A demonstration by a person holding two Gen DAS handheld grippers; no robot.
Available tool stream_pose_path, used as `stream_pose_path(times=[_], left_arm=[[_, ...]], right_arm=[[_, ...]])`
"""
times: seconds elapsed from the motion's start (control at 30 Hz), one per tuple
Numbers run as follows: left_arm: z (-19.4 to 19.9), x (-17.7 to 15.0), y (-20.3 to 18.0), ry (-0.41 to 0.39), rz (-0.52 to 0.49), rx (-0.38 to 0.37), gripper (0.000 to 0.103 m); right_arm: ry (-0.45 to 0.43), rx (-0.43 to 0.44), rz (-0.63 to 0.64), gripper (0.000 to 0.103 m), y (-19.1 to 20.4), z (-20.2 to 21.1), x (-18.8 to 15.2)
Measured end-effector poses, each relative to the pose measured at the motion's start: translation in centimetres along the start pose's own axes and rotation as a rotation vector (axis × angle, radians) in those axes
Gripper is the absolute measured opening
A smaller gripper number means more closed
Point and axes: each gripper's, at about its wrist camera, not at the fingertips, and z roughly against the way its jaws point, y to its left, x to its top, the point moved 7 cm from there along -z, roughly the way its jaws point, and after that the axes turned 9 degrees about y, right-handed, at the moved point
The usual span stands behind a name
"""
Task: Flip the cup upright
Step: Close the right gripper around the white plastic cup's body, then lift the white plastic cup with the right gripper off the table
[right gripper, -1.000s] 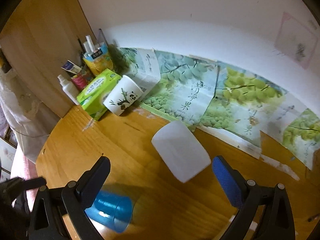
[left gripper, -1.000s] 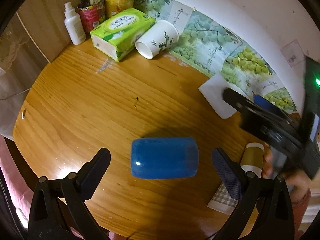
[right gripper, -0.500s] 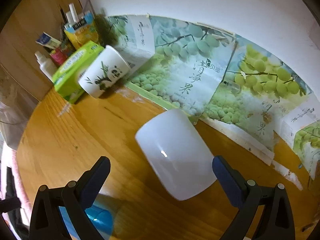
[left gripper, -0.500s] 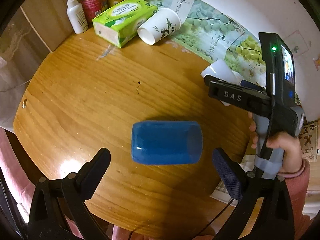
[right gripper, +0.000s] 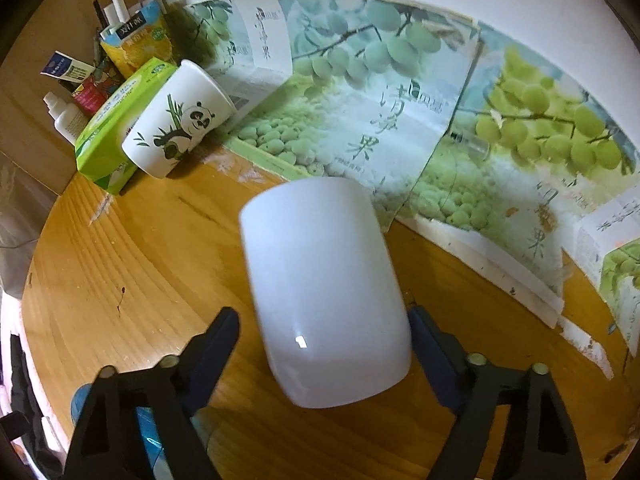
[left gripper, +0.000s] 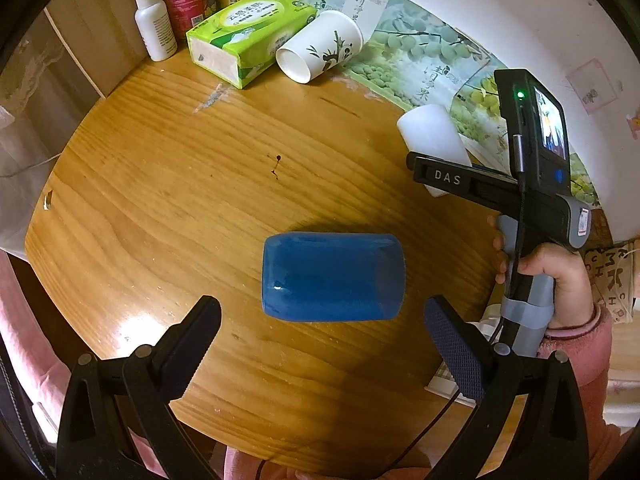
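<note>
So the blue cup [left gripper: 332,277] is lying on its side mid-table [left gripper: 168,184], just ahead of the left hand-held gripper [left gripper: 322,328], whose jaws are spread wide and holding nothing. The right hand-held gripper [right gripper: 323,342] is wide open too, straddling a tipped white cup [right gripper: 320,292] without squeezing it. A panda cup [right gripper: 178,130] lies at 10 o'clock.

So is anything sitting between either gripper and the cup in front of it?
Nothing visible. The left gripper is open with only bare table between it and the blue cup lying on its side. The right gripper already has its open fingers on either side of the white cup.
</note>
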Motion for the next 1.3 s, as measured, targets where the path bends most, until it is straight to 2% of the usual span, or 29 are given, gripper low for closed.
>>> stream_pose_path(times=[0.17, 0.67, 0.9, 1.3], left_arm=[[0.3, -0.3, -0.1, -0.006, -0.012, 0.011, 0.101], [1.7, -2.0, 0.3, -0.035, -0.02, -0.006, 0.101], [2.8, -3.5, 0.2, -0.057, -0.054, -0.027, 0.101], [5.2, -7.1, 0.5, -0.107, -0.138, -0.055, 0.101]], right_arm=[[-0.009, -0.014, 0.011, 0.071, 0.1, 0.3, -0.1], [-0.071, -0.032, 0.013, 0.069, 0.4, 4.6, -1.4], [-0.096, -0.033, 0.002, 0.069, 0.6, 7.4, -3.5], [-0.172, -0.039, -0.056, 0.069, 1.3, 13.6, -9.4]])
